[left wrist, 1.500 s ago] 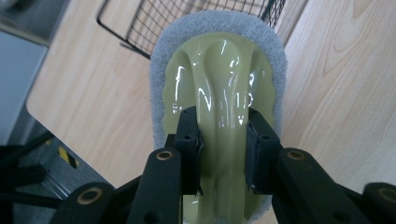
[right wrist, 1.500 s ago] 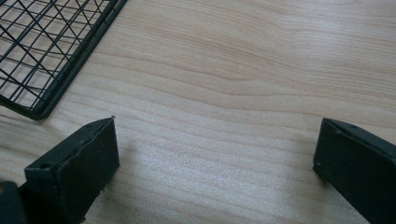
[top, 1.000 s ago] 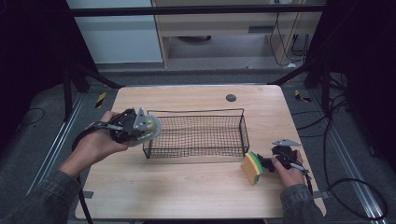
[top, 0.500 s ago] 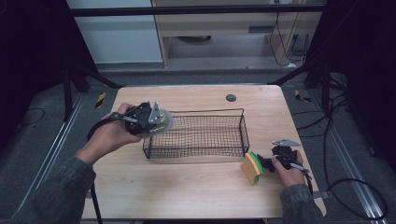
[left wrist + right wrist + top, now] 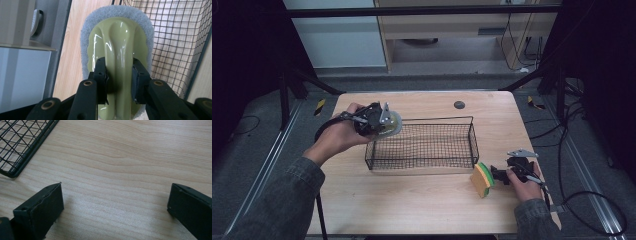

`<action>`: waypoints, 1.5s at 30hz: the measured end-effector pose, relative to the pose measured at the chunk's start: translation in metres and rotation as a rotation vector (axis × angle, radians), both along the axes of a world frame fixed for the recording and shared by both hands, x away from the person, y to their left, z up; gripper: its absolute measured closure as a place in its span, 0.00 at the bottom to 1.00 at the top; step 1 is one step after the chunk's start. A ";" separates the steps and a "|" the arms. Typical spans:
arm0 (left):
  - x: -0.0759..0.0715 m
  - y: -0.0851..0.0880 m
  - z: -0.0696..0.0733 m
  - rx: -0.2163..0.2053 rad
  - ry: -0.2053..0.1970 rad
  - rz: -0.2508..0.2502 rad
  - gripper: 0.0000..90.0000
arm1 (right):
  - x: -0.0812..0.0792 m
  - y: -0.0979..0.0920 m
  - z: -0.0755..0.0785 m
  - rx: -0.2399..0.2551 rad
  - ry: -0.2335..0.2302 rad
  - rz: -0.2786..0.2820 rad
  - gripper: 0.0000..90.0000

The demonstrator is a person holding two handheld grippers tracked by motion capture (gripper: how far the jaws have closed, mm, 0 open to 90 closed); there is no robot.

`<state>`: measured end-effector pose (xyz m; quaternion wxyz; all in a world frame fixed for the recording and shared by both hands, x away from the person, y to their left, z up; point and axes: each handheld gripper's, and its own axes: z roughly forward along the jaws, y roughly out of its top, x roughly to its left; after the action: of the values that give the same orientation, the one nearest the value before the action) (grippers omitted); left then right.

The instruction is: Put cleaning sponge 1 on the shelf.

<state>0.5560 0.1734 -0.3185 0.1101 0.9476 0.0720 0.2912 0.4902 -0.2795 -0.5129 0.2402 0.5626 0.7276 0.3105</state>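
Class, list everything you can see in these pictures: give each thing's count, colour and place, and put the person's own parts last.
table: one, light wood, under everything.
wire basket: one, black, mid-table.
scrubber: one, pale green handle with grey pad, at the basket's left end.
sponge: one, yellow and green, near the basket's near right corner.
round disc: one, dark, far side of the table.
left gripper: one, black, shut on the scrubber's handle.
right gripper: one, black, open, beside the sponge.

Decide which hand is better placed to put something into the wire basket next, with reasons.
Left. The left tool is shut on the green scrubber, right at the wire basket's left end. The right tool stands open over the table, gripping nothing, with the sponge near it.
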 end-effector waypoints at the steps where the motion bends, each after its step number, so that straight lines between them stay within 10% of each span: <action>1: 0.002 -0.001 -0.002 0.004 0.001 -0.001 0.78 | 0.000 0.000 0.000 -0.001 -0.001 0.001 0.01; 17: 0.023 -0.014 -0.026 0.021 0.040 -0.034 0.78 | 0.000 0.000 0.000 -0.002 -0.001 0.000 0.01; 45: 0.011 -0.014 -0.058 0.080 0.151 -0.095 0.78 | 0.000 0.000 0.000 0.001 -0.004 0.001 0.01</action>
<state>0.5673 0.1590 -0.3767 0.0799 0.9728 0.0232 0.2160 0.4902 -0.2795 -0.5129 0.2412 0.5618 0.7272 0.3121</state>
